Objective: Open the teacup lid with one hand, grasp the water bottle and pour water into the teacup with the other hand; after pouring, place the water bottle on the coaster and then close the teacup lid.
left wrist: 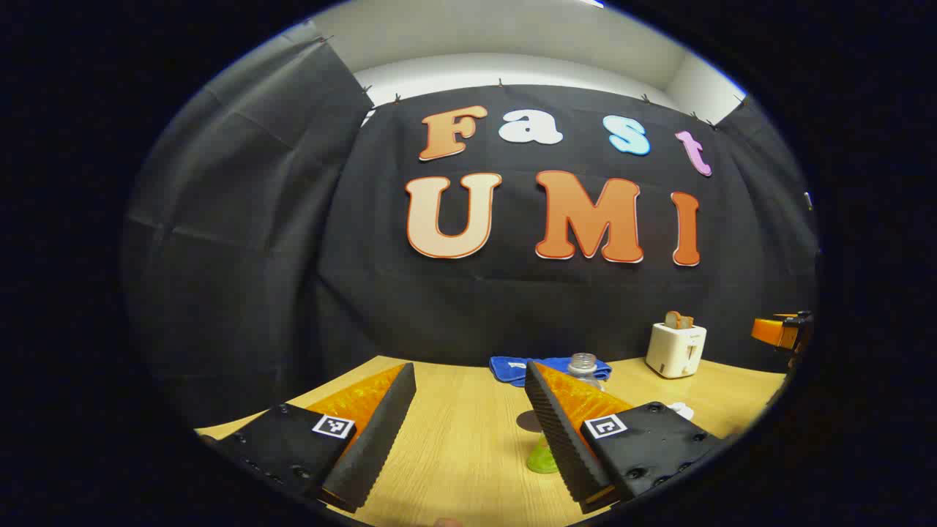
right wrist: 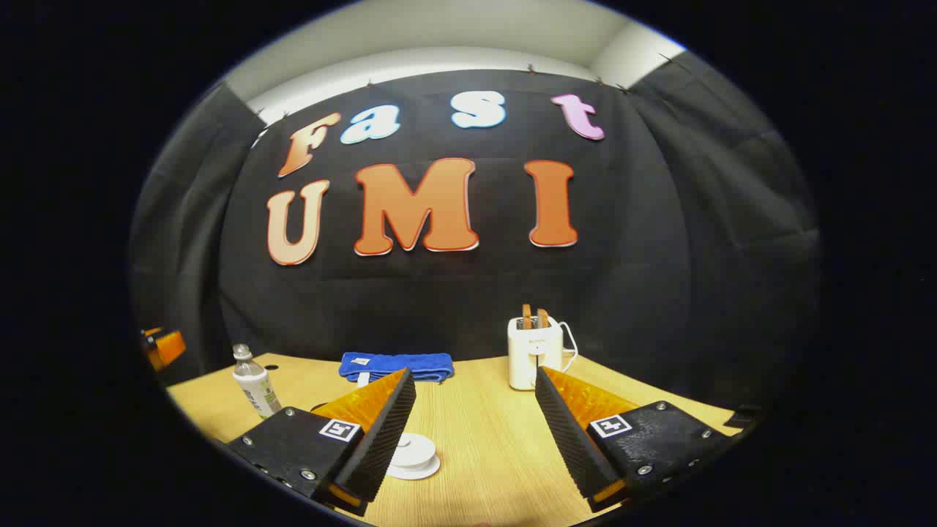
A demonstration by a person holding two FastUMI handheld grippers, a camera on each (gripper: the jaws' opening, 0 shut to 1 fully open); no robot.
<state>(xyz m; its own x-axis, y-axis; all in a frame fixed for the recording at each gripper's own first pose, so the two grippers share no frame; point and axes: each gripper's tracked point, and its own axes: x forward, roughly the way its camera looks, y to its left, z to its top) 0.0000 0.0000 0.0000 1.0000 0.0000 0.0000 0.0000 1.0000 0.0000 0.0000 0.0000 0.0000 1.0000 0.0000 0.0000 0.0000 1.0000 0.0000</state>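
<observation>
Left gripper (left wrist: pixel 468 410): wide open, holding nothing, up over the wooden table (left wrist: pixel 454 454). Just past its right finger, a water bottle (left wrist: pixel 583 366) standing up, with something green (left wrist: pixel 542 458) low beside that finger. Right gripper (right wrist: pixel 474 410): wide open too, empty. White teacup lid (right wrist: pixel 413 454) by its left finger. Farther back, a blue cloth (right wrist: pixel 395 364) and white toaster (right wrist: pixel 535 351).
</observation>
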